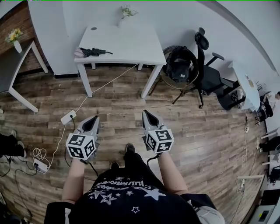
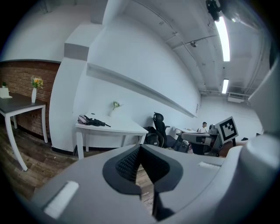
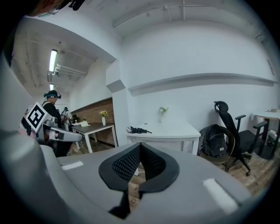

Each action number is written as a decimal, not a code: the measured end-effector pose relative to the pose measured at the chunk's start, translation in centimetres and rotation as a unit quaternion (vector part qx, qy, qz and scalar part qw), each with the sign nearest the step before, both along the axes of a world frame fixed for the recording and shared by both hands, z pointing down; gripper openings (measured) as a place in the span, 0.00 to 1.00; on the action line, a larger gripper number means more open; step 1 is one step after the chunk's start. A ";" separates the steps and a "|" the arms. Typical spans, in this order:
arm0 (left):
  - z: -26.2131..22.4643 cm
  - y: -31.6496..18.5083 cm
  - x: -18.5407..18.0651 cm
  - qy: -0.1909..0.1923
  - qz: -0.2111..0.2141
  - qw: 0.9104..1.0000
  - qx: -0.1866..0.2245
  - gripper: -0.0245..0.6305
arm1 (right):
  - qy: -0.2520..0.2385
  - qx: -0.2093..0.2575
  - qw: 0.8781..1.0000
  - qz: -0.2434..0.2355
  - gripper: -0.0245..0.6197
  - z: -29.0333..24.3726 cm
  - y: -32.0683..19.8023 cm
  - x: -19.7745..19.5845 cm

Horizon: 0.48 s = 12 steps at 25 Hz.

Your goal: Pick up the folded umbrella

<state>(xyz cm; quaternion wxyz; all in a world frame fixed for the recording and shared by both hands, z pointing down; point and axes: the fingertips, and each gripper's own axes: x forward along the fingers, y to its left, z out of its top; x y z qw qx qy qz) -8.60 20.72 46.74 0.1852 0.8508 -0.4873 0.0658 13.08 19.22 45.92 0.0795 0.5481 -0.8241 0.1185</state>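
The folded black umbrella (image 1: 92,52) lies on the left end of a white table (image 1: 131,43), far ahead of both grippers. In the left gripper view the umbrella (image 2: 92,121) shows small on that table's left corner, and in the right gripper view the umbrella (image 3: 138,130) also lies at the left edge. My left gripper (image 1: 95,118) and right gripper (image 1: 145,113) are held side by side over the wooden floor, well short of the table. Both point toward it. Each has its jaws shut with nothing between them.
A small vase of flowers (image 1: 126,13) stands at the table's back edge. A black office chair (image 1: 205,65) and a backpack (image 1: 177,65) on a round chair stand right of the table. A grey table (image 1: 13,65) is at left. A power strip (image 1: 68,117) and cables lie on the floor.
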 end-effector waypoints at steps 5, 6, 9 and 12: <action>1.2 -1.9 -0.1 -0.009 -0.011 1.000 -0.012 0.04 | -0.016 -0.006 1.000 -0.001 0.06 1.3 -3.0 0.5; 1.4 -2.5 0.1 -0.012 -0.011 1.000 -0.013 0.04 | -0.021 -0.008 1.000 -0.003 0.06 1.6 -3.9 0.6; 1.8 -5.1 0.2 -0.023 -0.020 0.999 -0.015 0.04 | -0.033 -0.010 0.999 -0.010 0.06 2.2 -7.3 0.9; 1.8 -8.4 0.9 -0.023 -0.031 0.999 -0.019 0.04 | -0.036 -0.013 0.999 -0.016 0.06 2.4 -11.2 1.7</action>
